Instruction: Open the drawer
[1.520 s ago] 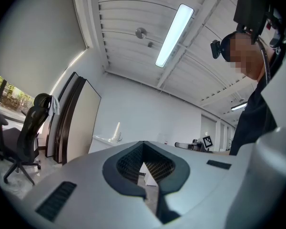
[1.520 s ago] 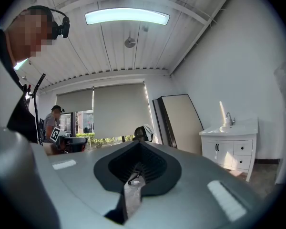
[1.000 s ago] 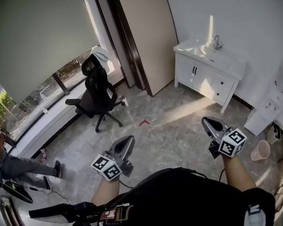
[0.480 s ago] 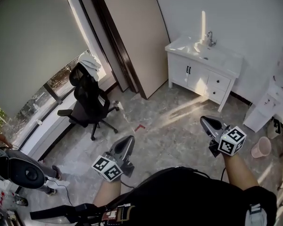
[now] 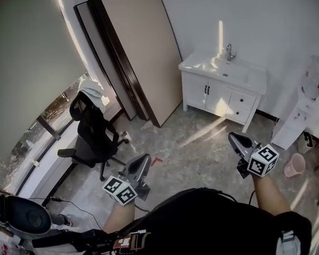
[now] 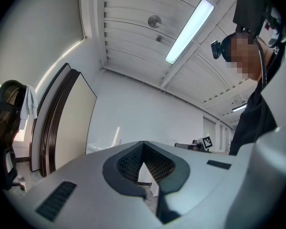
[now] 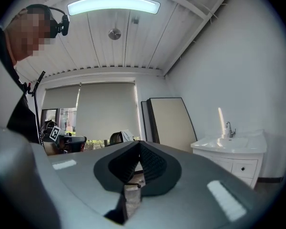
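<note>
Right in front of you, your left tool (image 5: 140, 166) has its jaws closed together with nothing between them, and your right tool (image 5: 239, 144) is closed and empty too, both held level above the grey floor (image 5: 196, 147). Just beyond the right tool, a pink bucket (image 5: 294, 166) stands on the floor. Further left, a black office chair (image 5: 93, 134) stands by the window with a pale cloth (image 5: 90, 87) draped over its back. Behind it, large boards (image 5: 143, 52) lean against the wall. Farthest off, well apart from both tools, the white cabinet (image 5: 212, 97) with a sink and faucet (image 5: 229, 51) stands against the wall, and its drawer (image 5: 238, 101), on the right side, is closed.
</note>
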The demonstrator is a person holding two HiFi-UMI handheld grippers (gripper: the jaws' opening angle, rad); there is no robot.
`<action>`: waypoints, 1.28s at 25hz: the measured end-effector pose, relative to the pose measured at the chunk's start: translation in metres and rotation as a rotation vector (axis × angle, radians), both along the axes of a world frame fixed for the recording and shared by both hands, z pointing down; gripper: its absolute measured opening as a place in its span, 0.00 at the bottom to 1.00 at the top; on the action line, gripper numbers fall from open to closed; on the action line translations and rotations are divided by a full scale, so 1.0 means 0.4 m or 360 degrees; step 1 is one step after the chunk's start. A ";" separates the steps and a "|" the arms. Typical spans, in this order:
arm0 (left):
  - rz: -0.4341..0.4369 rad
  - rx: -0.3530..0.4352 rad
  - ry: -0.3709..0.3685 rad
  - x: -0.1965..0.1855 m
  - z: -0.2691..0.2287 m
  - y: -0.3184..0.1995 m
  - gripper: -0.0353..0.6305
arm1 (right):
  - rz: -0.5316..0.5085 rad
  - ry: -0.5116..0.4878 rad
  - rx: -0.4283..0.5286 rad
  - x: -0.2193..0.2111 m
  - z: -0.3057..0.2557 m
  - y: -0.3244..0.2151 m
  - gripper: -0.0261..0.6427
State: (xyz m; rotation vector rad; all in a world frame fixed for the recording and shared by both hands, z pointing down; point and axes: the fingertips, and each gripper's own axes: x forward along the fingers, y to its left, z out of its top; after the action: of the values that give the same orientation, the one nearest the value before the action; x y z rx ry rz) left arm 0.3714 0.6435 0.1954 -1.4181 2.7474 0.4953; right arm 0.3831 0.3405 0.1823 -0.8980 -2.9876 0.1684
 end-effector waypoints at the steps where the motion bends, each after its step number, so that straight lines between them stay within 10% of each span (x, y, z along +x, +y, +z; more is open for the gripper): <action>1: 0.0013 -0.0001 -0.0004 -0.031 -0.006 0.023 0.04 | 0.0020 -0.0002 -0.0009 -0.026 -0.005 0.019 0.04; 16: 0.0067 0.0018 0.0073 -0.389 0.041 0.216 0.04 | 0.0094 0.0087 -0.0004 -0.352 0.037 0.205 0.04; 32: -0.0148 -0.0005 0.0088 -0.762 0.017 -0.016 0.04 | -0.0165 0.0072 -0.0018 -0.843 0.022 0.001 0.04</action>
State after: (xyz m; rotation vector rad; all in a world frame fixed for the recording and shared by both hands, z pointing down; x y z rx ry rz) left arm 0.0666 0.6370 0.2023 -1.2893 2.8422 0.5342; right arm 0.0458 0.3409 0.1911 -1.0332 -2.8932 0.2006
